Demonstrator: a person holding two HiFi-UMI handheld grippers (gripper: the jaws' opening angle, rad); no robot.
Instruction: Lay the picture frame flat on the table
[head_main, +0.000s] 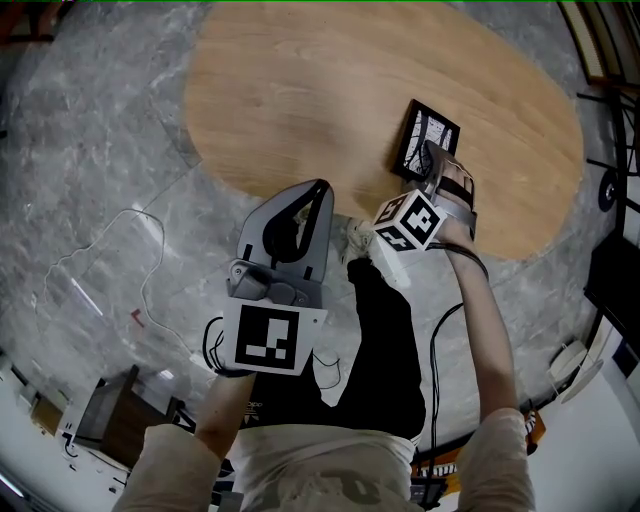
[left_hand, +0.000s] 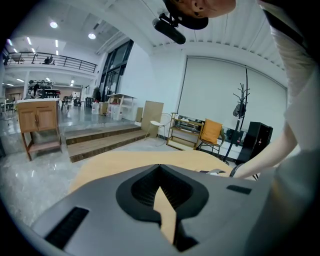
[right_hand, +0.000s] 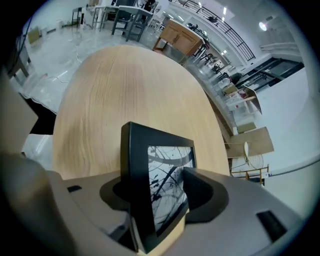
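Note:
The black picture frame (head_main: 428, 130) with a black-and-white print is on the oval wooden table (head_main: 330, 90), near its front right edge, print facing up. My right gripper (head_main: 432, 152) points steeply down at the frame's near edge. In the right gripper view the frame (right_hand: 160, 170) stands between the two jaws, and the pads do not look pressed on it. Whether it lies fully flat I cannot tell. My left gripper (head_main: 320, 188) hangs at the table's near edge, shut and empty, well left of the frame. Through its thin slit (left_hand: 160, 170) only tabletop shows.
The table's near edge runs just under both grippers, with grey marble floor (head_main: 90, 150) below. A thin cable (head_main: 150, 260) lies on the floor at the left and a wooden cabinet (head_main: 110, 415) stands at the bottom left. The person's legs are close to the table edge.

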